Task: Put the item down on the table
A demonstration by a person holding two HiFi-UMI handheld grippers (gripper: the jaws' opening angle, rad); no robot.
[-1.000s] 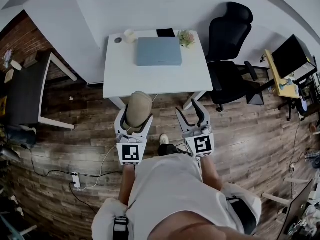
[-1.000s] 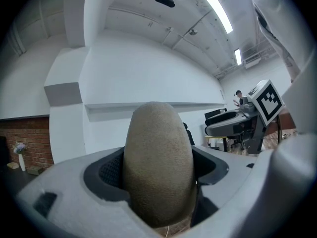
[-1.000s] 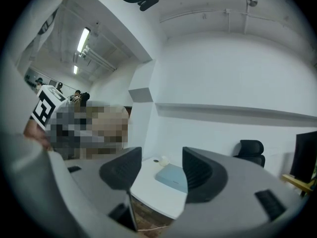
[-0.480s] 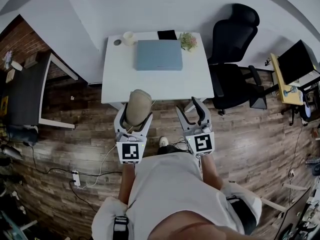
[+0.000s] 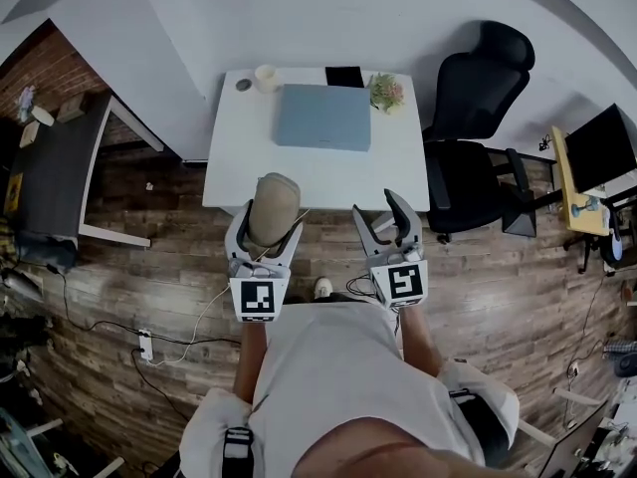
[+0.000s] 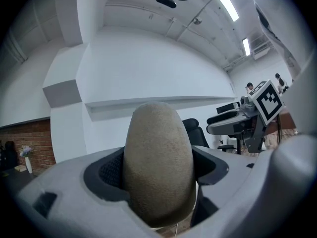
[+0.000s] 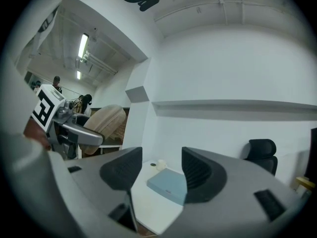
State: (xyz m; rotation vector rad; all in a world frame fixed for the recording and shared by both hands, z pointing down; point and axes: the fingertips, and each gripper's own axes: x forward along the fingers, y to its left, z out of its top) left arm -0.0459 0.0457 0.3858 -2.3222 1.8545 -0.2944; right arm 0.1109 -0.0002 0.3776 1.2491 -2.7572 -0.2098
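My left gripper [image 5: 269, 219] is shut on a tan, egg-shaped suede item [image 5: 273, 207], held up above the floor just short of the white table's [image 5: 249, 157] near edge. In the left gripper view the tan item [image 6: 157, 157] fills the space between the dark pads [image 6: 110, 175]. My right gripper [image 5: 386, 217] stands open and empty beside it, also short of the table. Between its jaws, the right gripper view [image 7: 156, 175] shows the white table [image 7: 153, 207] and the tan item [image 7: 101, 125] at the left.
On the table lie a blue-grey flat case [image 5: 323, 118], a white cup [image 5: 265, 76], a small dark disc [image 5: 244, 85], a black slab [image 5: 343, 76] and a small plant [image 5: 386, 93]. A black office chair [image 5: 478, 157] stands right of the table, a dark table [image 5: 50, 182] to the left. Cables [image 5: 189, 327] trail on the wooden floor.
Both grippers have come slightly nearer the table's near edge, the tan item now overlapping it in the head view. The grip has not changed.
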